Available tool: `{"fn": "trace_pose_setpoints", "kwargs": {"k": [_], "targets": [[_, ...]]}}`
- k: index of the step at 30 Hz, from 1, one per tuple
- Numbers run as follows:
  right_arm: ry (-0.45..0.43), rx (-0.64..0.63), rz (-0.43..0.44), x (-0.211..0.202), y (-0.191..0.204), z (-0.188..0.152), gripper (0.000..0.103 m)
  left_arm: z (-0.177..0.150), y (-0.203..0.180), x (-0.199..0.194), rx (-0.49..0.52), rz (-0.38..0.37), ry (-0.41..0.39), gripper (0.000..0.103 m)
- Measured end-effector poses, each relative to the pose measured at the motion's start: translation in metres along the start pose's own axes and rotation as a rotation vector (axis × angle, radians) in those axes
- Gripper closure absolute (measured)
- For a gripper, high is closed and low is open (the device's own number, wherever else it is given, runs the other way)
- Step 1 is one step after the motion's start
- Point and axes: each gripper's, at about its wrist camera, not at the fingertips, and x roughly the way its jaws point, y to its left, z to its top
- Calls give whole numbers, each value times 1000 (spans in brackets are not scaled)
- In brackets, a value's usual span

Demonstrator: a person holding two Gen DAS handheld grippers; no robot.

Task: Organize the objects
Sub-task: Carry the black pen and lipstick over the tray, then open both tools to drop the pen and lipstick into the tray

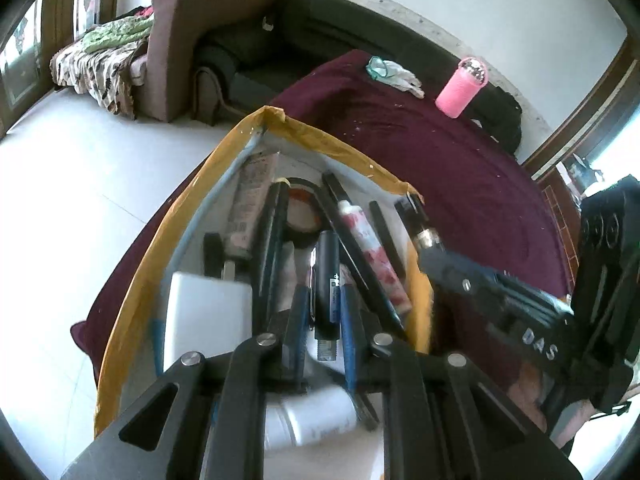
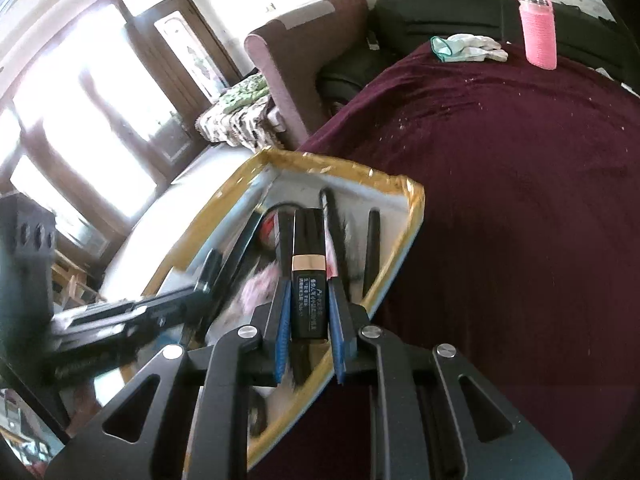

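Two wrist fisheyes, steeply downward, close over one shared box [image 1: 256,128] — opposite sides.

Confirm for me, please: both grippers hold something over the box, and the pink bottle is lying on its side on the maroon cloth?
Not quite: the pink bottle stands upright on the maroon cloth, as the right wrist view shows. Both grippers do hold something over the box.
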Motion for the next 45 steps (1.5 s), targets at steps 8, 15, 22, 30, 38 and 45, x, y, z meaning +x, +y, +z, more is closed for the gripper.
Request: {"fn": "trace_pose_setpoints", "kwargs": {"k": [8,15,22,30,38,45], "targets": [[10,23,4,31,-18,16,88,5,0,20,10,25,44,90],[21,-4,-18,39,-17,13,88,7,-4,28,25,42,75,90],[8,-38,-63,39,-11,9,88,5,-4,30,24,71,83,90],[-6,-71,-65,41,-10,7,84,-8,-16,25,93,90,44,65],[-91,-60,23,16,-11,0,51,-34,-26,1,87,118,-5,51],[-105,16,33,-28,-8,-31,51,-53,-21,-26,42,163,-61,51]]}}
